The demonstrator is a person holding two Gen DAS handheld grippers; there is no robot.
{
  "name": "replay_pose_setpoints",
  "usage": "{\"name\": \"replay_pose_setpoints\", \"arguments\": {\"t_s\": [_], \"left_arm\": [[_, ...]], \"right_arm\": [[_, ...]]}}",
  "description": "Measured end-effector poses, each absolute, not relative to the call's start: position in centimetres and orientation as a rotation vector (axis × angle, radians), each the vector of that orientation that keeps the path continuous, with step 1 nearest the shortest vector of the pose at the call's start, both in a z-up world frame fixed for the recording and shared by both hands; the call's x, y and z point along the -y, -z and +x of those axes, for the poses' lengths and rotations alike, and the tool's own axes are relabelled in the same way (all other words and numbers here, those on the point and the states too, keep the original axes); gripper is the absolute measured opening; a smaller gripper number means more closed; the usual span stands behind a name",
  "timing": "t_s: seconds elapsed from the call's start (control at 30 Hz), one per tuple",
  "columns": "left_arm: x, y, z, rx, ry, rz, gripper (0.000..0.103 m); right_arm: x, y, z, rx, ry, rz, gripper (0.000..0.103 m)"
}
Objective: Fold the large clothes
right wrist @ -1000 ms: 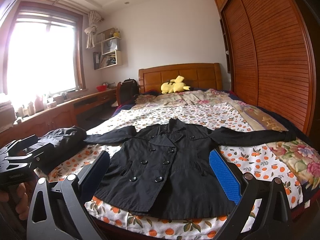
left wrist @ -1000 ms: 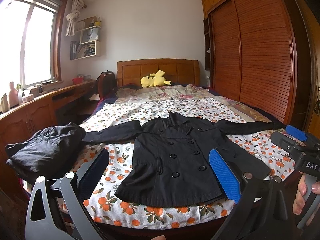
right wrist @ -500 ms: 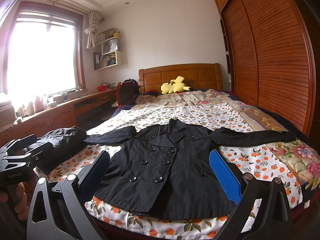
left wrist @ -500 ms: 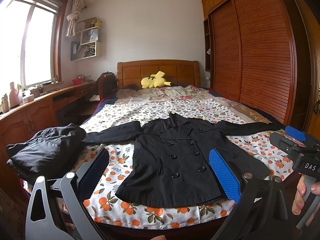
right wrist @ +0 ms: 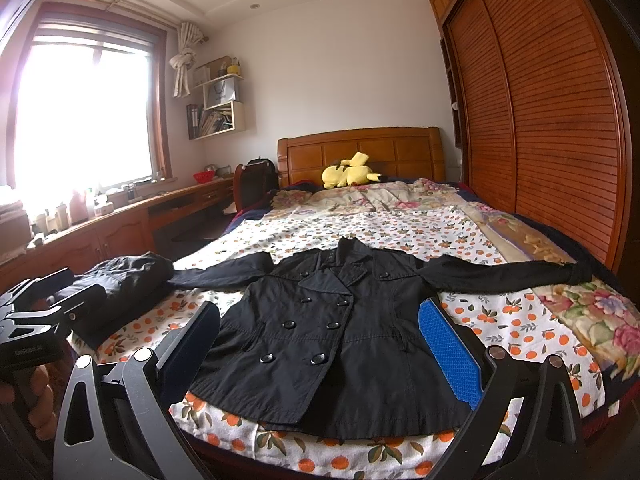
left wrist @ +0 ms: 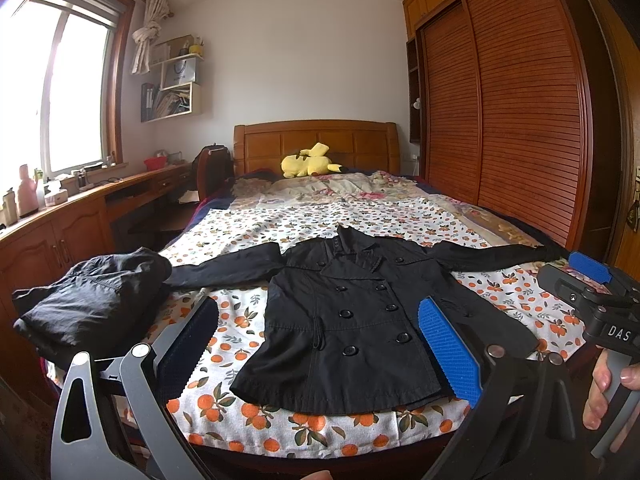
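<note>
Well, the bed (left wrist: 360,216) fills most of both views, its orange-print sheet (right wrist: 520,320) running to the foot edge, and on it the black double-breasted coat (left wrist: 352,320) lies face up, buttoned, collar toward twelve o'clock and hem toward six. Both sleeves stretch straight out, one to nine o'clock and one to three, so the garment is flat and unfolded (a few soft creases cross the waist). A second dark garment (left wrist: 88,300), loosely bundled, sits at the bed's corner at about nine o'clock, just beside the tip of the coat's nearer sleeve.

Both tools hover above the foot of the bed, level and pointing at the headboard. The left gripper (left wrist: 320,344) has its jaws spread wide with nothing between them, the coat's hem showing through the gap. The right gripper (right wrist: 320,344) is likewise spread wide and empty; in the left view it appears at three o'clock, a hand (left wrist: 604,396) wrapped round its handle. Its blue pads (right wrist: 448,348) touch nothing.
</note>
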State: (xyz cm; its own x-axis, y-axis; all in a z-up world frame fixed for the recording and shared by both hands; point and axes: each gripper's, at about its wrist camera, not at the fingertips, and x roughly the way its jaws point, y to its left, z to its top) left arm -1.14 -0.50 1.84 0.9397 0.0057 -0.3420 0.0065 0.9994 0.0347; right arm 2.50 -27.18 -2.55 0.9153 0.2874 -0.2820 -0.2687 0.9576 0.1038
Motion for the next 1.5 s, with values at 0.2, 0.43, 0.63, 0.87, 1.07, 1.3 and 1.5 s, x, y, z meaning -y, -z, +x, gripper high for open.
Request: {"name": "replay_pose_setpoints", "arguments": {"t_s": [0.2, 0.43, 0.63, 0.87, 1.07, 1.3, 1.5], "left_arm": [[0.6, -2.0, -1.2, -0.348, 0.001, 0.036, 0.101], [0.8, -2.4, -1.3, -0.344, 0.003, 0.036, 0.101], [0.9, -2.3, -1.2, -0.351, 0.004, 0.032, 0.101], [0.1, -0.5, 0.5, -0.394, -0.001, 0.023, 0.101], [-1.4, 1.6, 2.4, -0.438, -0.015, 0.018, 0.101], [-3.4, 4.4, 5.2, -0.503, -0.039, 0.016, 0.101], [-5.3, 6.5, 7.7, -0.557, -0.057, 0.015, 0.101]], "right_arm": [[27.0, 2.1, 2.2, -0.294, -0.290, 0.059, 0.096], [26.7, 1.7, 1.9, -0.287, -0.297, 0.056, 0.096], [26.8, 1.9, 2.2, -0.296, -0.298, 0.057, 0.096], [26.2, 3.0, 3.5, -0.322, -0.296, 0.047, 0.096], [25.5, 3.9, 5.5, -0.349, -0.303, 0.024, 0.096], [24.3, 5.7, 8.9, -0.404, -0.323, 0.001, 0.096], [23.4, 7.0, 12.1, -0.428, -0.342, -0.020, 0.096]]}}
